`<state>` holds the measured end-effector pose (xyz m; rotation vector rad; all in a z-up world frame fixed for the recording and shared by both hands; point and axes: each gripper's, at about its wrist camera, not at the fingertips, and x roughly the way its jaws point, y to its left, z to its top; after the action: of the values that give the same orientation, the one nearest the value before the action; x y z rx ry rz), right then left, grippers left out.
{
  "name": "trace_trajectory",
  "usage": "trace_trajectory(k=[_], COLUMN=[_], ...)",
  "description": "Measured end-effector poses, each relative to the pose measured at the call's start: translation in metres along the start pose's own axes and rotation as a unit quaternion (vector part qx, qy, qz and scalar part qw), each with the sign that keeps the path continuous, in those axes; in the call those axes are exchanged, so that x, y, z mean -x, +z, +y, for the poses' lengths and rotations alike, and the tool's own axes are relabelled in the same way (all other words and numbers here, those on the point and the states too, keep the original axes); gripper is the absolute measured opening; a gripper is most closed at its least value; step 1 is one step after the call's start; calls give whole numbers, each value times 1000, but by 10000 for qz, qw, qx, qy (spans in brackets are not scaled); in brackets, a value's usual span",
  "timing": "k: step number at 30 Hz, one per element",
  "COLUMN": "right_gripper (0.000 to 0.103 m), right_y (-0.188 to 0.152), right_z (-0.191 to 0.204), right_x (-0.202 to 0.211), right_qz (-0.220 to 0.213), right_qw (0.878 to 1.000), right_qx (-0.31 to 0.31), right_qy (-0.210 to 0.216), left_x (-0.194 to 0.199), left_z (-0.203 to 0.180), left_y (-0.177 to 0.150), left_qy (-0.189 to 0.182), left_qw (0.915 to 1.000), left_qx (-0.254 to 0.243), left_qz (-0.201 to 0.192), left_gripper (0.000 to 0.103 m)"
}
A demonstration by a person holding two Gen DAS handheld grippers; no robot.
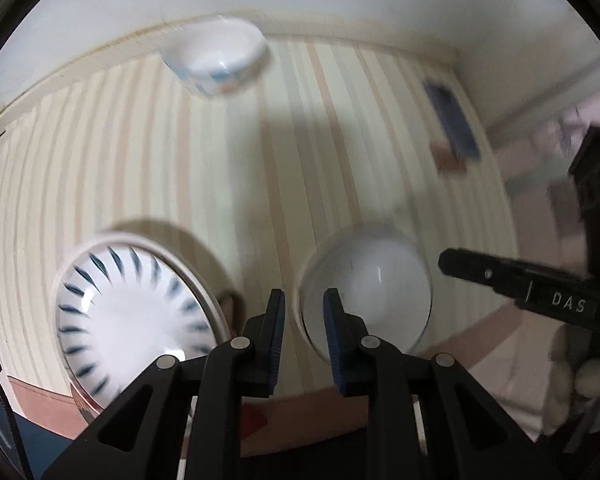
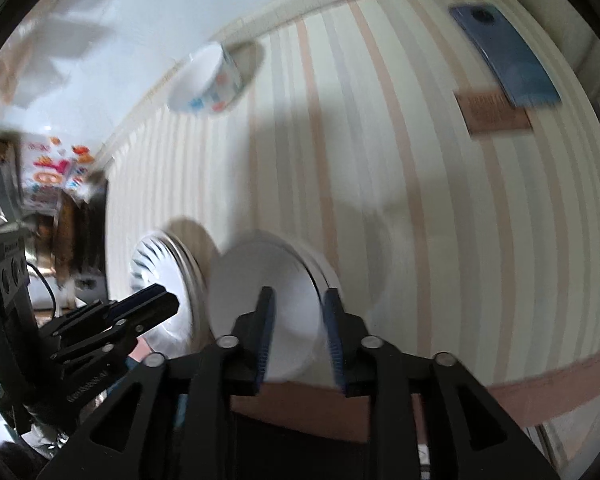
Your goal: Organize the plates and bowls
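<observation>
On the striped cloth, a plain white bowl (image 1: 366, 292) stands upright near the front edge, at about 5 o'clock in the left wrist view. A white plate (image 1: 136, 320) with dark blue radial strokes lies flat just beside it, at 7 o'clock. A second white bowl (image 1: 220, 58), with blue and red marks outside, stands at 12 o'clock by the far edge, well apart.
</observation>
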<state>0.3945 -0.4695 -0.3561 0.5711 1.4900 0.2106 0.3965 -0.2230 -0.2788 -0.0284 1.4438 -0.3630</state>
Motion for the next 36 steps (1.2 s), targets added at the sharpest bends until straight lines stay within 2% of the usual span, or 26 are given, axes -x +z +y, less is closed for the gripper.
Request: trace_trajectory(k=[1,2,7,9,14,18,19,20,22,24,29,36], right_gripper=[48,50,50,50,50,50,47,34,16,16,16,16], right_y=[14,25,105,140,213,243,248,252,254,253,246,223], right_z=[4,9,43,54,71,77,78,78,79,82,88,98], right_x=[1,0,-24,-40,-86,-122,-131,-137,-148,-150,-151,-124], right_qz=[-33,-64,-393,-515,-623,-417,-339,-303,-230,-319,-336,-450], right_qw=[9999,9998,9982,9974,9965,9976,9980,9982,9984,9984,9983,9969], right_qx=[14,49,278,289,200,113,123,118,175,227,360,580], right_qy=[105,177,358,412,516,548,528,495,490,417,309,287], left_x=[4,7,-2,-15,-52,-81,-84,-87,-88,-87,-87,-60], left_z=[6,17,73,97,136,150,151,154,154,150,141,123], left_y=[9,25,101,133,179,196,198,198,198,196,191,177], left_qy=[-44,-122,44,-57,-240,-396,-434,-462,-394,-274,-134,22], left_qw=[9999,9994,9935,9889,9813,9801,9795,9788,9796,9821,9838,9860], left_qx=[99,271,983,1346,1855,1923,1939,1963,1923,1800,1712,1538], left_qz=[-49,-157,-578,-620,-462,-310,-330,-353,-429,-482,-518,-648], left_gripper=[26,31,33,33,33,31,30,21,19,15,15,15])
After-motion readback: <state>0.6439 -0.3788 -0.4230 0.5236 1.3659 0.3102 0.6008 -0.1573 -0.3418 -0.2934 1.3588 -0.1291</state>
